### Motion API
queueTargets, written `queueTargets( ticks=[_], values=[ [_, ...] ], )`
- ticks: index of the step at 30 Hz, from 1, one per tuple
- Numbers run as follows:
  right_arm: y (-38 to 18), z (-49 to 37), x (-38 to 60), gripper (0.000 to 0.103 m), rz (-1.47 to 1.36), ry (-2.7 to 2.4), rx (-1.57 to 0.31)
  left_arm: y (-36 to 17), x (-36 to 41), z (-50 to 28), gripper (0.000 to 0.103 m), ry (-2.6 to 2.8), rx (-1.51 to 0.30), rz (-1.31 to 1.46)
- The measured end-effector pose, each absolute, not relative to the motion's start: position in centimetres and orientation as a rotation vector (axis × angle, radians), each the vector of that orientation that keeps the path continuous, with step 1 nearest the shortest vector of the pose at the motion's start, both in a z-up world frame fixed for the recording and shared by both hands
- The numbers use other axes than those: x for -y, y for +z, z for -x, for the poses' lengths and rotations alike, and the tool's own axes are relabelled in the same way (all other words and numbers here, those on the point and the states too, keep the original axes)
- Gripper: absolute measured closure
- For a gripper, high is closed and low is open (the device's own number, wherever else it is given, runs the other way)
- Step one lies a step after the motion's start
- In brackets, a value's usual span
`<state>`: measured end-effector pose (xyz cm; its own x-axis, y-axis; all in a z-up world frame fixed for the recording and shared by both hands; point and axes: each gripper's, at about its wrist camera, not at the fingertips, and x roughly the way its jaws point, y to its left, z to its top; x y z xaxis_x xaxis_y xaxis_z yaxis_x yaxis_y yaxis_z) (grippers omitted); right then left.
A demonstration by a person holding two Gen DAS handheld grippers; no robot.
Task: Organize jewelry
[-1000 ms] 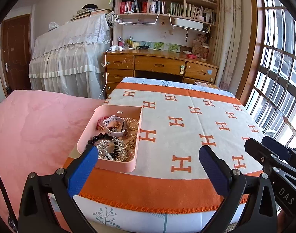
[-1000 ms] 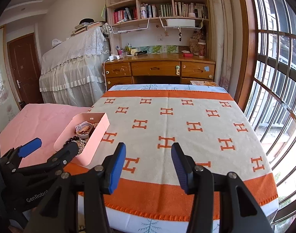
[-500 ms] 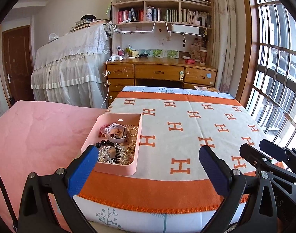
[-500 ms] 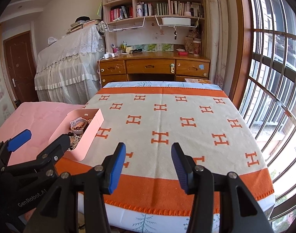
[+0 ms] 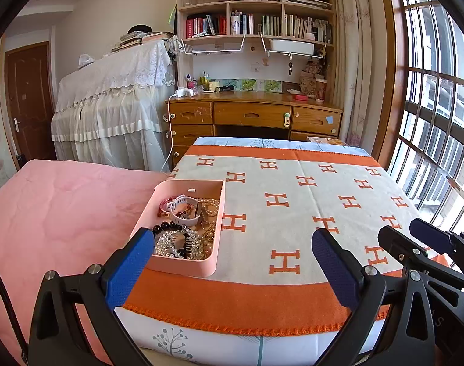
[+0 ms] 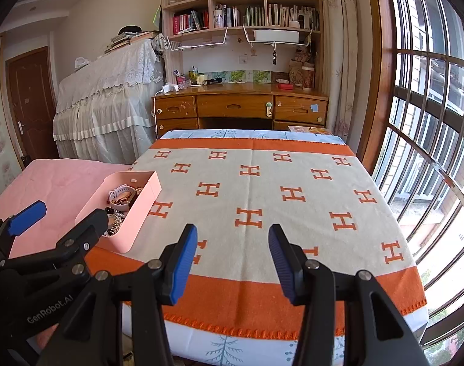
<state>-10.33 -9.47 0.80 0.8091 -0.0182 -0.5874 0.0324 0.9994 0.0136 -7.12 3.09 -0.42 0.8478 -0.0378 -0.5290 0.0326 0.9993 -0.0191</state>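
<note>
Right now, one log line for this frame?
left gripper: open, empty | right gripper: open, empty | pink tray: full of jewelry, on blanket, left side | stage: nothing picked yet

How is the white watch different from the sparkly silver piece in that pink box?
The white watch is a smooth, plain band curled into a loop; the sparkly silver piece is ornate, covered in glittering stones, with a dark comb on it. The watch lies around the middle of the pink box; the silver piece lies at the near end, closer to the left gripper. Both rest loose in the box among tangled beads, untouched.
</note>
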Motion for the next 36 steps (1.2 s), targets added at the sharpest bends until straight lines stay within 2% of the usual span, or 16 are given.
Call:
queueTargets(
  ticks=[36],
  values=[
    [0.7, 10.3, 9.8, 0.054, -0.002, -0.047, -0.632, -1.3, -5.7, 6.9, 0.001, -0.076, -0.620, 0.023]
  ],
)
